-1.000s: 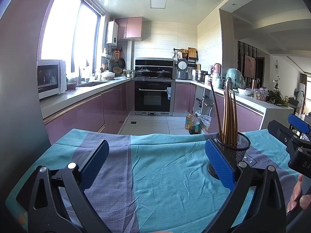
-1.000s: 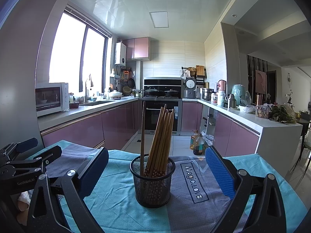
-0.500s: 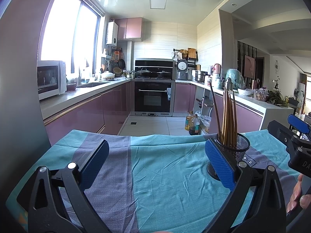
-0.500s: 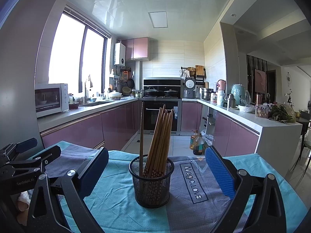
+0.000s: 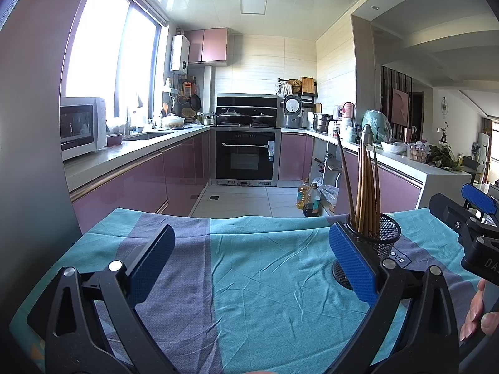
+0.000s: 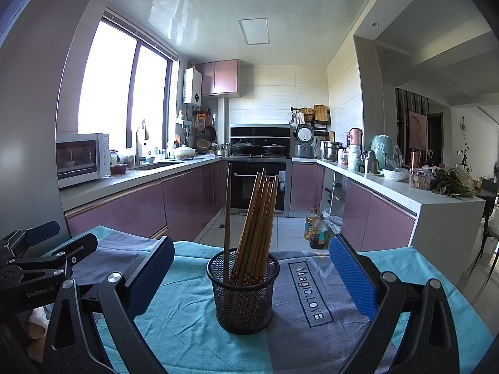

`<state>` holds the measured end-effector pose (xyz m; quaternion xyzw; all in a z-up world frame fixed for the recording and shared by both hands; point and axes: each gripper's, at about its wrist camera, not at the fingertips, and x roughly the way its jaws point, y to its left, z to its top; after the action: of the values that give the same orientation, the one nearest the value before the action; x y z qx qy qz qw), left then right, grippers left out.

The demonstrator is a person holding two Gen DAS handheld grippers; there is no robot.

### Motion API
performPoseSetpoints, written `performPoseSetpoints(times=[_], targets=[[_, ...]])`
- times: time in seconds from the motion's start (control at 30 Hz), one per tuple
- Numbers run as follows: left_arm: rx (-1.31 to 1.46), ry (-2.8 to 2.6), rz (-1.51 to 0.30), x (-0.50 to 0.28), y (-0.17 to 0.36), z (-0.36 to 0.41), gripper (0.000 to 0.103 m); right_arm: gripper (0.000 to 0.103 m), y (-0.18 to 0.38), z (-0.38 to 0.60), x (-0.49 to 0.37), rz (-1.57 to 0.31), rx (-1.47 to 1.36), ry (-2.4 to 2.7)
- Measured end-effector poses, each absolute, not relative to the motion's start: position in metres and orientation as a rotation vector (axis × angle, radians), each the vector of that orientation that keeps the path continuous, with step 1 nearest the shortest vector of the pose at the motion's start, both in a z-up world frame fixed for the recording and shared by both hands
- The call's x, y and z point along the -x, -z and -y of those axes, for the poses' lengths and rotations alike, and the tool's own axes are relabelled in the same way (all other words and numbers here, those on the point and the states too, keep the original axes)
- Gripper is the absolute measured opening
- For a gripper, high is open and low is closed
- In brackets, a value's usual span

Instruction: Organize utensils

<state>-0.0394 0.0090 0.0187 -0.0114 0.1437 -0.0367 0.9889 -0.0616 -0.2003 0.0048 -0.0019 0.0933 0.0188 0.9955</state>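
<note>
Both grippers, left (image 5: 251, 261) and right (image 6: 252, 272), are hovering spread and empty over the cloth (image 5: 265, 280).
Mesh holder (image 6: 243, 290) is sitting at twelve o'clock of the right gripper; a careless nudge risks tipping its leaning chopsticks (image 6: 255, 218).

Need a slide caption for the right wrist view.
Open right gripper faces a black wire-mesh holder of brown wooden chopsticks on a teal-and-grey cloth.

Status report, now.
Left hand-held gripper open, empty. Right hand-held gripper open, facing holder. Chopsticks upright inside. Nothing in the way.
</note>
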Motion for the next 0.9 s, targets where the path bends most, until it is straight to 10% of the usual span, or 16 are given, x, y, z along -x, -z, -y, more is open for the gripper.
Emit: performPoseSetpoints(times=[0.9], targets=[[0.023, 0.073, -0.288, 0.0398, -0.0183, -0.0081, 0.097, 0.096, -0.0021, 0.201, 0.0623, -0.19, 0.003, -0.033]])
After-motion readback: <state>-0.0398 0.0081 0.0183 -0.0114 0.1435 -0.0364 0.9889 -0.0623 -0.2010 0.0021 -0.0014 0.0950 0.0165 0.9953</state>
